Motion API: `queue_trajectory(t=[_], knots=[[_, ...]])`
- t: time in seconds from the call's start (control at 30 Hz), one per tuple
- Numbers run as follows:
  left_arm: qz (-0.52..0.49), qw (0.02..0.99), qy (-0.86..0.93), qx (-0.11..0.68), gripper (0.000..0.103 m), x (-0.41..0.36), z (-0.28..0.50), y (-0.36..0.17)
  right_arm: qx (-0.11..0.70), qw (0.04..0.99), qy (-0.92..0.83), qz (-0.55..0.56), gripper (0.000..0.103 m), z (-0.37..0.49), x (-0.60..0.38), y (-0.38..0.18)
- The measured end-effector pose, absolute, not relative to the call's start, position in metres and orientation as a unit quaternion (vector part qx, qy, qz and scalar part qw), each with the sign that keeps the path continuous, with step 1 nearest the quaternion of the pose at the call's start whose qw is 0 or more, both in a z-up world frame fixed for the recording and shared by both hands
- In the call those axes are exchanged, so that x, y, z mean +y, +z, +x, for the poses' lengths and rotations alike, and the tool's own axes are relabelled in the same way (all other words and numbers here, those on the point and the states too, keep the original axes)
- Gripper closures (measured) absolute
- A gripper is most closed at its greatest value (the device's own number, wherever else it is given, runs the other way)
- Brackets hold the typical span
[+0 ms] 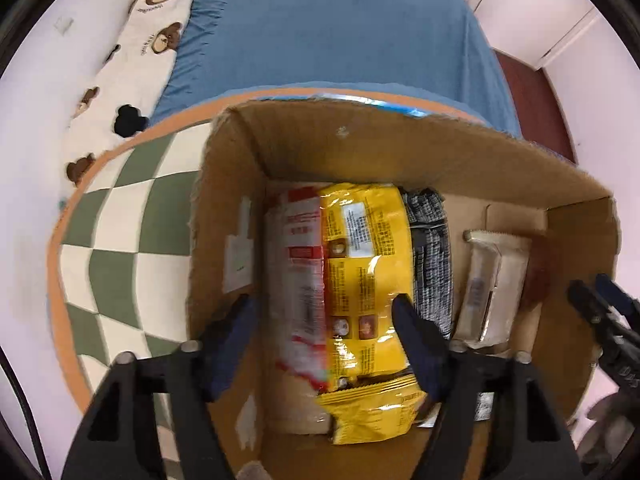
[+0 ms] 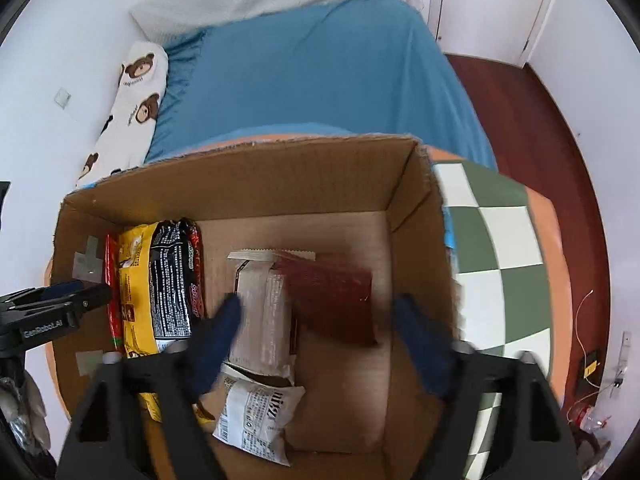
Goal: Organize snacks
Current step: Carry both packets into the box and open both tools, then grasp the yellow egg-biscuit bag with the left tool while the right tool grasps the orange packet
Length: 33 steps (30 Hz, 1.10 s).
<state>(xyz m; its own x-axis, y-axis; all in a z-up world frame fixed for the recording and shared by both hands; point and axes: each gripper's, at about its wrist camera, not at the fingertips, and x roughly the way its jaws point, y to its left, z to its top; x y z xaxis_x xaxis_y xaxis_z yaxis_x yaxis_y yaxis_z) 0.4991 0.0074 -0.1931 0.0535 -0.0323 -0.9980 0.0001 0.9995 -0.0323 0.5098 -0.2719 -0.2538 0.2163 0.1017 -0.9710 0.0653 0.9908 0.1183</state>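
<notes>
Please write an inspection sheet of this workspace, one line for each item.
Surface: checkered mat with orange edge.
Job's things: cardboard box holds yellow packet, black packet, red-white packet, beige bar, dark red packet, white pouch.
Clutter: nothing seen.
Grippers: left tongs and right tongs open, over box.
Cables: thin wires on floor.
Surroundings: blue bed, bear pillow.
</notes>
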Motion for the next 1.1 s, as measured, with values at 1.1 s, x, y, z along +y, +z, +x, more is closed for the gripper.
queue_trajectory(t=[1.1], knots=[[0.006,0.845,-0.03,0.534,0.014,-0.016,0.346,-0.097,0.51,0.86,0.015,0.023,0.007,0.366,-0.247,-0.182]])
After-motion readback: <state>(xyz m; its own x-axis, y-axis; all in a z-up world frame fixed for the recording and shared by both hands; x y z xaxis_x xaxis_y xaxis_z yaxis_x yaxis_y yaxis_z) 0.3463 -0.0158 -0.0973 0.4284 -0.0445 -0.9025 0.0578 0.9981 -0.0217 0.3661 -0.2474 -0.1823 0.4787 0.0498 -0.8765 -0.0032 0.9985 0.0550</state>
